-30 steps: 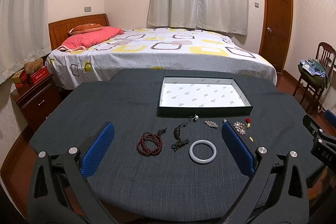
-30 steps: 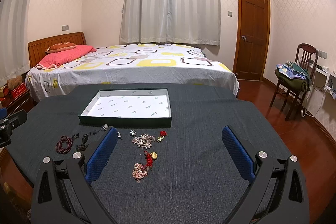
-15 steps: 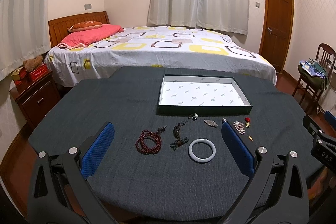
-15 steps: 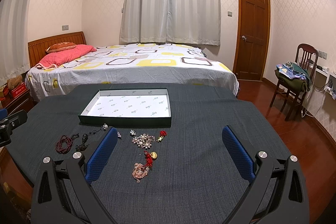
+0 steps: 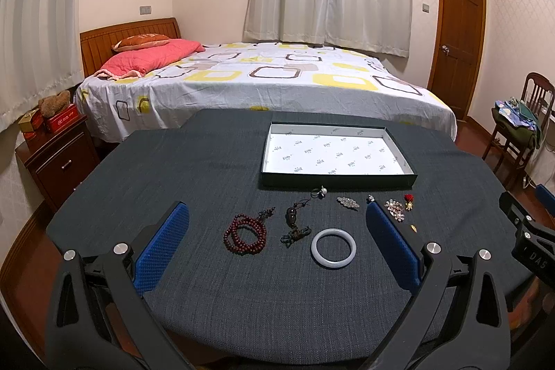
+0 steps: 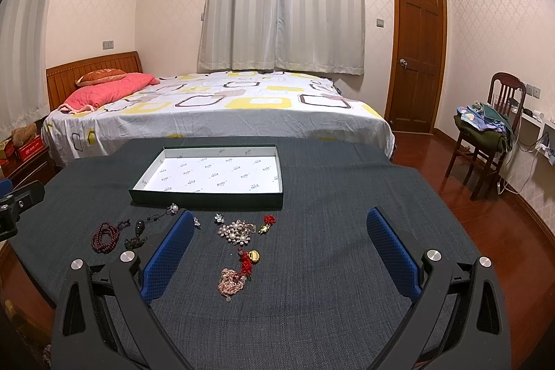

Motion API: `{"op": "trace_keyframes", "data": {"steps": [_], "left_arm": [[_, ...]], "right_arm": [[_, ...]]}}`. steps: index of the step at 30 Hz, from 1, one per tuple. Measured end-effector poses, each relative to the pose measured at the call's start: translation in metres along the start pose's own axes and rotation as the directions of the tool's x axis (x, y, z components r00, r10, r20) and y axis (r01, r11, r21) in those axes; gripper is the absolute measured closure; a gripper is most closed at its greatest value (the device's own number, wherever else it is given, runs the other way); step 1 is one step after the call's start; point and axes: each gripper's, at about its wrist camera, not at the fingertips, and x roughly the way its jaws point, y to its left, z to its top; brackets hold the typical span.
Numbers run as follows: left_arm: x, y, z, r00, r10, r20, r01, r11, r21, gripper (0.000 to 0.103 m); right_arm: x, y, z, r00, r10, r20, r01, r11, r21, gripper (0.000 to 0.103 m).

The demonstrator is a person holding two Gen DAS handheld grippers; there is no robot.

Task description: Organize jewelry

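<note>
An open, empty box [image 5: 409, 177] with a white patterned lining stands on the dark cloth table [image 5: 208, 182]; it also shows in the right wrist view [image 6: 208, 196]. In front of it lie a red bead bracelet [image 5: 245, 233], a dark cord pendant [image 5: 293, 224], a white bangle [image 5: 333, 248], a silver brooch [image 5: 348, 202], a pearl cluster [image 6: 236, 232], a small red flower charm [image 6: 266, 223] and a pink bead piece with red cord and gold charm [image 6: 237, 273]. My left gripper [image 5: 277, 243] is open and empty above the near table. My right gripper [image 6: 280, 250] is open and empty.
A bed [image 5: 270, 75] stands behind the table. A wooden nightstand [image 5: 59, 158] is at the left. A chair with clothes [image 6: 485, 130] and a door [image 6: 418, 51] are at the right. The right gripper's body [image 5: 530, 238] shows at the left view's right edge.
The left wrist view has shifted slightly, with the jewelry a touch lower and nearer. The right gripper has not visibly moved. Both stay open.
</note>
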Motion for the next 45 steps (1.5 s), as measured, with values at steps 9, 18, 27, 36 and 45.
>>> {"op": "trace_keyframes", "data": {"steps": [9,18,27,36,45], "left_arm": [[0.0,0.002,0.001,1.0,-0.001,0.0,0.001,1.0,-0.001,0.003],[0.001,0.002,-0.003,1.0,-0.001,0.0,0.001,1.0,-0.002,0.003],[0.006,0.002,-0.012,1.0,0.001,-0.011,-0.001,1.0,-0.002,0.003],[0.034,0.007,-0.019,0.998,-0.019,-0.067,0.019,1.0,-0.005,0.003],[0.083,0.021,-0.031,0.991,-0.019,-0.134,0.012,0.999,-0.052,0.004]], "right_arm": [[0.0,0.0,0.0,1.0,0.0,0.0,0.0,1.0,-0.001,0.006],[0.0,0.0,-0.001,1.0,0.0,0.0,0.0,1.0,-0.002,0.006],[0.004,-0.002,-0.004,1.0,0.004,-0.015,-0.004,1.0,-0.002,0.006],[0.032,-0.004,-0.021,0.997,0.019,-0.073,-0.019,1.0,0.002,0.006],[0.089,0.003,-0.047,0.98,0.068,-0.188,-0.066,0.998,0.015,0.008]]}}
